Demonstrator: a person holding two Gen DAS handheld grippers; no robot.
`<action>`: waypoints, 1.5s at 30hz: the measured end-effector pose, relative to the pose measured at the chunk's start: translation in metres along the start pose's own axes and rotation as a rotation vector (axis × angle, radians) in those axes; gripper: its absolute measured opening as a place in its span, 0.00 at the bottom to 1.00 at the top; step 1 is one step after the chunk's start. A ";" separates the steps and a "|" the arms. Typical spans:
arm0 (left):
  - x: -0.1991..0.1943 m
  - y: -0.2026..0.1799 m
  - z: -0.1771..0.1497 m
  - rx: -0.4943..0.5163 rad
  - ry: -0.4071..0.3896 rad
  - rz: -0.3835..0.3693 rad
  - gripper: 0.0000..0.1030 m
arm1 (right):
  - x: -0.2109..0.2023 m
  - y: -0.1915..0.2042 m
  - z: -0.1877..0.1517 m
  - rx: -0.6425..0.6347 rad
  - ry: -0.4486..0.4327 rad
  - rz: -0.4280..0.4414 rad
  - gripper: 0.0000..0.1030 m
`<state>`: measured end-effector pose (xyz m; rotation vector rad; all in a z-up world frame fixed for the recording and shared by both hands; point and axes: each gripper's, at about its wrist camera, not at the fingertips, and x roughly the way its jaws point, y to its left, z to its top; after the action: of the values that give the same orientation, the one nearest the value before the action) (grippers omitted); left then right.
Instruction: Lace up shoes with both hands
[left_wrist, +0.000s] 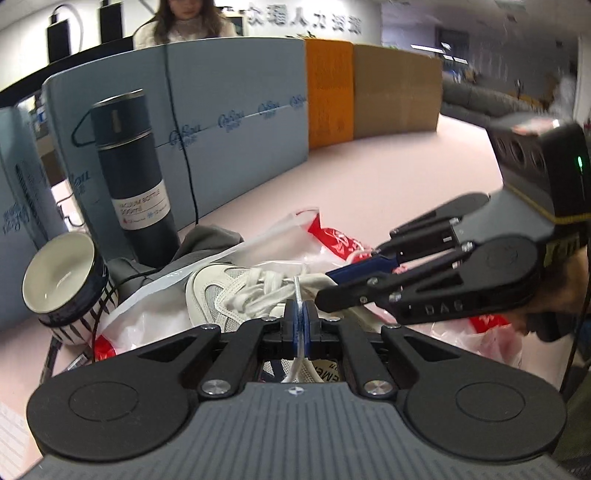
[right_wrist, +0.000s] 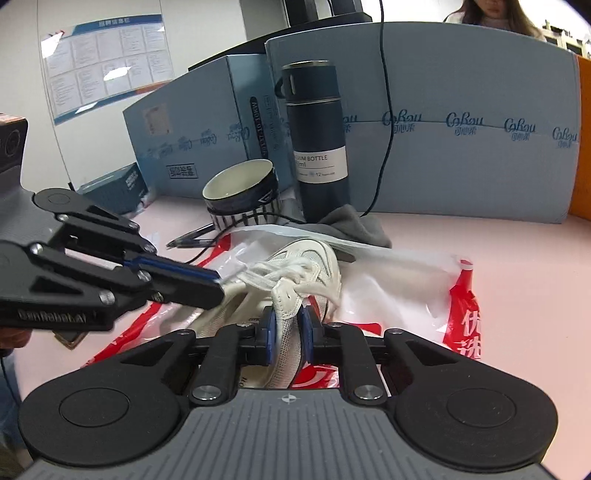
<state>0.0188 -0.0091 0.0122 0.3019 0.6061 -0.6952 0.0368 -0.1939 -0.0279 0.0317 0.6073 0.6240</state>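
Two grippers: both on the white shoe (right_wrist: 314, 266)
left gripper (left_wrist: 303, 317): clamped on lace (left_wrist: 297, 295), strand pinched between pads
right gripper (right_wrist: 288, 325): gripping shoe tongue (right_wrist: 286, 299) between fingers
shoe: just ahead of fingertips, on plastic bag (right_wrist: 406, 295)

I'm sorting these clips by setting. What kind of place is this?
Most likely an office. A person sits behind desk partitions, a notice board hangs on the wall, and a sofa stands farther back. The shoe lies on a pink desk.
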 end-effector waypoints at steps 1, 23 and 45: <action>0.000 -0.001 0.000 0.010 0.005 -0.001 0.02 | -0.001 -0.004 0.000 0.031 0.000 0.016 0.13; 0.034 -0.031 0.022 0.314 0.160 0.001 0.02 | 0.012 -0.087 -0.042 0.812 -0.048 0.388 0.13; 0.034 -0.035 0.026 0.409 0.218 -0.019 0.02 | 0.009 -0.092 -0.046 0.813 -0.029 0.414 0.15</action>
<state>0.0260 -0.0638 0.0099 0.7598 0.6714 -0.8089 0.0668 -0.2708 -0.0892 0.9452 0.8009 0.7361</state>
